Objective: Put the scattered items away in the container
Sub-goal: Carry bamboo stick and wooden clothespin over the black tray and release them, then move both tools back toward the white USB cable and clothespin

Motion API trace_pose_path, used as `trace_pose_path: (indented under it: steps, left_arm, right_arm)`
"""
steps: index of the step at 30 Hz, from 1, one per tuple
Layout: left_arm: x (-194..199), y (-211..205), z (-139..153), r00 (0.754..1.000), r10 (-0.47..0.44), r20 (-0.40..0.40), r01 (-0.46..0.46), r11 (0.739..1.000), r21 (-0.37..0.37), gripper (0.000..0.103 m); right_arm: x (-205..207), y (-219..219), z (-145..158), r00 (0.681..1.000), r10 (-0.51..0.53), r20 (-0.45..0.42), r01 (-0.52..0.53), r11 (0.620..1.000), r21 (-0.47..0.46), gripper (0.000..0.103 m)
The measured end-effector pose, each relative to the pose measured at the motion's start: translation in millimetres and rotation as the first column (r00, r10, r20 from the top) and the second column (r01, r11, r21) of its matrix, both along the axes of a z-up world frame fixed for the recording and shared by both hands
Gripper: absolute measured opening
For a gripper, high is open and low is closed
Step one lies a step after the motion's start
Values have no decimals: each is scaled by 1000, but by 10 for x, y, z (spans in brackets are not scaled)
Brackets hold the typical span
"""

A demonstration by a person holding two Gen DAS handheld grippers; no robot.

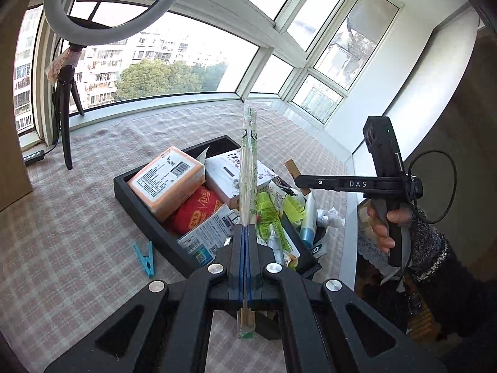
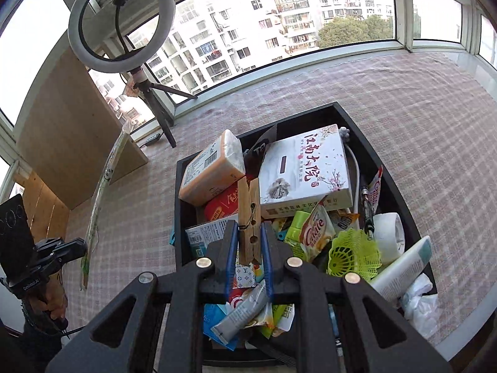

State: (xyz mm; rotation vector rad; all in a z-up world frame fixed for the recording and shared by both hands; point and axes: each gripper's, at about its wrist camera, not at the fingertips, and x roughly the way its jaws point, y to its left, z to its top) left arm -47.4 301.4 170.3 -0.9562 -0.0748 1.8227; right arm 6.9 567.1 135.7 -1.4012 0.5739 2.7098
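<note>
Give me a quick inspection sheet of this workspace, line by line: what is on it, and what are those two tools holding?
Surface: checked pink cloth covering the table.
Job's things: black container piled full; blue clothes peg lying loose on the cloth beside it.
Clutter: in the container, a tissue pack, a white box, a green mesh ball and a white tube.
Grippers: left tool shut on wrapped chopsticks; right tool shut on a wooden clothes peg.
Cables: a black loop at the right tool's handle.
Surroundings: ring light on a tripod, windows onto apartment blocks.
</note>
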Motion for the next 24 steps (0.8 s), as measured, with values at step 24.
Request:
trace_pose_path:
  steps: [24]
  left_arm:
    - [-19, -1328, -416, 962, 266, -53, -271, 931, -243, 29]
  right_arm:
    - [-537, -971, 60, 970, 241, -19, -241, 970, 21, 45]
